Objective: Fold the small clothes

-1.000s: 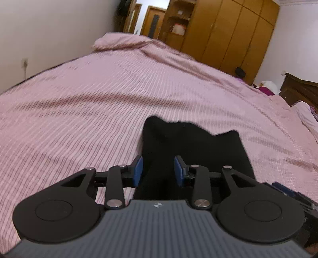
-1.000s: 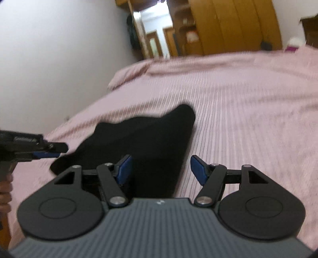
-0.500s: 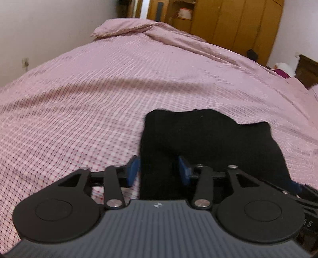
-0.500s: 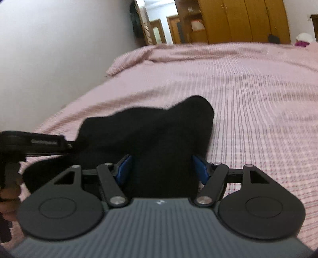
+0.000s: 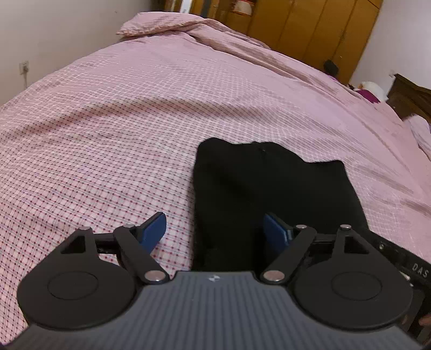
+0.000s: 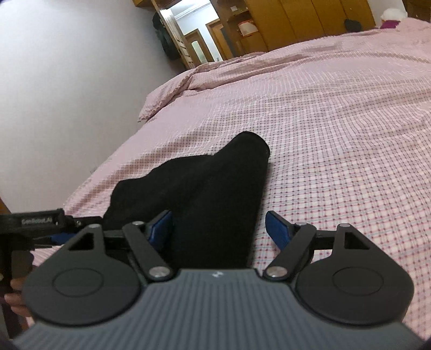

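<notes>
A small black garment (image 5: 269,185) lies flat on the pink checked bedspread (image 5: 107,121). My left gripper (image 5: 215,228) is open, its jaws spread wide over the garment's near left edge, holding nothing. In the right wrist view the same black garment (image 6: 204,193) lies between the jaws of my right gripper (image 6: 219,228), which is open over its near right edge. The left gripper's body shows at the left edge of that view (image 6: 35,223), with part of a hand below it.
A pillow or bunched cover (image 5: 161,24) lies at the far end of the bed. Wooden wardrobes (image 5: 309,29) stand beyond it. A white wall (image 6: 67,80) runs along the bed's left side. A dark wooden headboard (image 5: 412,99) is at the right.
Both grippers have lowered toward the bed and the left jaws have opened wide, letting go of the garment. The garment now lies flat on the bedspread.
</notes>
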### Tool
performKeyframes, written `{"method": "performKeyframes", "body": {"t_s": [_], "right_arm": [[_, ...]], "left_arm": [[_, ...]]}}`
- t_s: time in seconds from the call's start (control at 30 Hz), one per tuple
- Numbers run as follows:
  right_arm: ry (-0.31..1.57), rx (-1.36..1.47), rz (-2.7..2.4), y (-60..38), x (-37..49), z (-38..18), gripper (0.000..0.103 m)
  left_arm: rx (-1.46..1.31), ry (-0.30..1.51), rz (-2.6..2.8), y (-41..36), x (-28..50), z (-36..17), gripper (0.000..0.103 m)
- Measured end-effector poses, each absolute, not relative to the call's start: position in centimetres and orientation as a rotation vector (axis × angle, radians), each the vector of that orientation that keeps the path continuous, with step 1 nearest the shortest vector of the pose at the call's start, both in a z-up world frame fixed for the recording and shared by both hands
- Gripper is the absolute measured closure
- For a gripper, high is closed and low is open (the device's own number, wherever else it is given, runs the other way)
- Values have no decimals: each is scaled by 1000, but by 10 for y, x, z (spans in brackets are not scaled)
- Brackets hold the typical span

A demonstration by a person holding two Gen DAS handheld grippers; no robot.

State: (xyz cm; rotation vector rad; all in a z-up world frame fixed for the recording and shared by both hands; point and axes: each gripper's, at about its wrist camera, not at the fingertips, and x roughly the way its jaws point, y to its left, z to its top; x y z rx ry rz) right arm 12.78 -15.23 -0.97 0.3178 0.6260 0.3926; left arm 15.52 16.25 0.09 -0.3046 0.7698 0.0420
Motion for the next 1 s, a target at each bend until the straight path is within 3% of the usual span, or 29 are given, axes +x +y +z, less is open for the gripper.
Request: {"method": "performKeyframes", "body": {"t_s": [1.0], "right_arm": [[801, 453, 564, -146, 171, -38, 16]], "left_arm": [[-431, 846, -109, 167, 177, -34, 14]]}}
